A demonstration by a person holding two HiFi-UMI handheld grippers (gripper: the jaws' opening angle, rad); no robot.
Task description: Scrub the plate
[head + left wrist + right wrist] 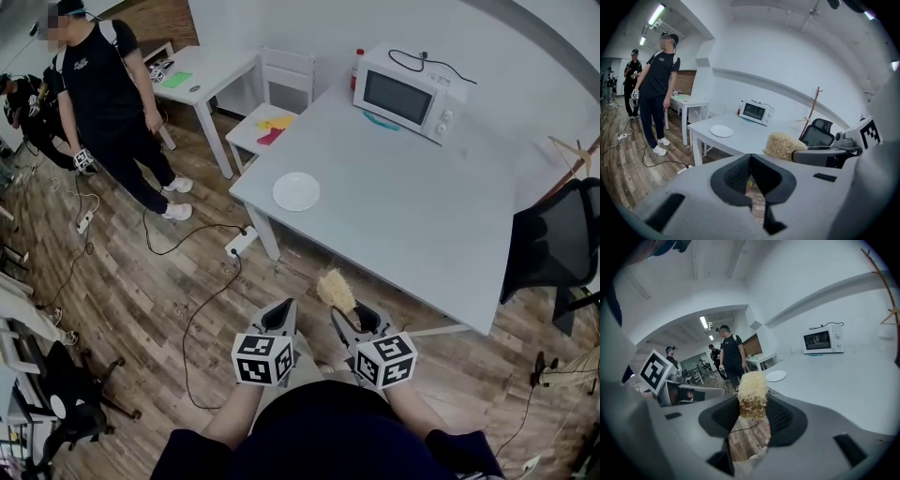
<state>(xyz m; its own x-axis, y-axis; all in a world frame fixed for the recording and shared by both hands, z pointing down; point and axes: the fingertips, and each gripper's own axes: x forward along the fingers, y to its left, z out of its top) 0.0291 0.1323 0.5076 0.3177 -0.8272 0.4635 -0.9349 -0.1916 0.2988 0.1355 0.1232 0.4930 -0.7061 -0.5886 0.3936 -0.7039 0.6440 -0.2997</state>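
The white plate (pixel 296 191) lies on the grey table (pixel 412 216), near its left edge and well beyond both grippers, which hang over the wooden floor (pixel 141 281) short of the table's near side. The right gripper (pixel 752 405) pinches a straw-coloured fibrous scrubber (pixel 752 387) between its pads, with the plate farther off and a little to its left. The left gripper (pixel 751 164) has its jaws pressed together on nothing (the plate shows ahead, slightly left, in its view).

We see a white plate (pixel 296 191), pale grey table (pixel 403 206), straw-yellow scrubber (pixel 336 289) and brown wood-grain floor (pixel 141 281). The left gripper (pixel 751 164) and right gripper (pixel 753 404) are grey, with black-and-white square markers.
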